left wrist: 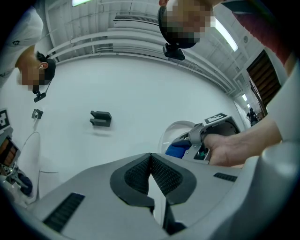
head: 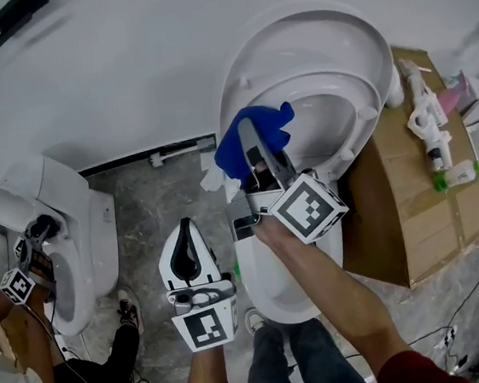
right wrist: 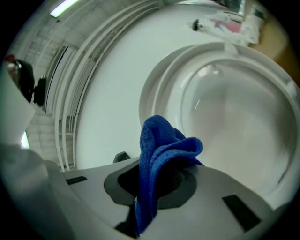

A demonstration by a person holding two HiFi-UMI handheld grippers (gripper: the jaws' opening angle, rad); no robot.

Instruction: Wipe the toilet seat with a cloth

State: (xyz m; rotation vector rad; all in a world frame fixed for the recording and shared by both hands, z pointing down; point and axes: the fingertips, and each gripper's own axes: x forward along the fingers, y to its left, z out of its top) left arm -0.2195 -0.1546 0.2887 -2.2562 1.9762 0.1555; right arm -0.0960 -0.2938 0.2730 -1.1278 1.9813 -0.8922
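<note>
Between the pads of the right gripper (right wrist: 157,185): a bunched blue microfibre cloth (right wrist: 161,140), clamped hard, jaws closed onto the fabric. Stands up in a loose crest at 12 o'clock of the jaws and trails a tail down through the gap at 6. Nothing else in that grip.

On the left gripper (left wrist: 151,174): ribbed pads pressed together, nothing between them (idle, by the look of it). Sits at 8 o'clock of the right one in the head view, off the porcelain.

Just past the cloth, from 12 round to 3 o'clock in the right gripper view: the white oval plastic toilet seat (right wrist: 169,89), apparently tipped up against its lid. Near the cloth, but no contact visible. Wiping stroke not yet begun, at a guess.

Further out, at 3 o'clock of the toilet in the head view: a brown cardboard box (head: 413,209), with a white spray bottle (head: 427,122) lying on top. At 11 o'clock, a small black bracket (head: 9,19) on the white wall.

Risks from here:
- Could lose the cloth under drag, with only a narrow fold pinched and most of the fabric loose.
- Could scrape bare jaw tips on the plastic, should the crest flop aside on contact.
- Could rock or drop the raised seat, if pressed high up with nothing steadying it.
</note>
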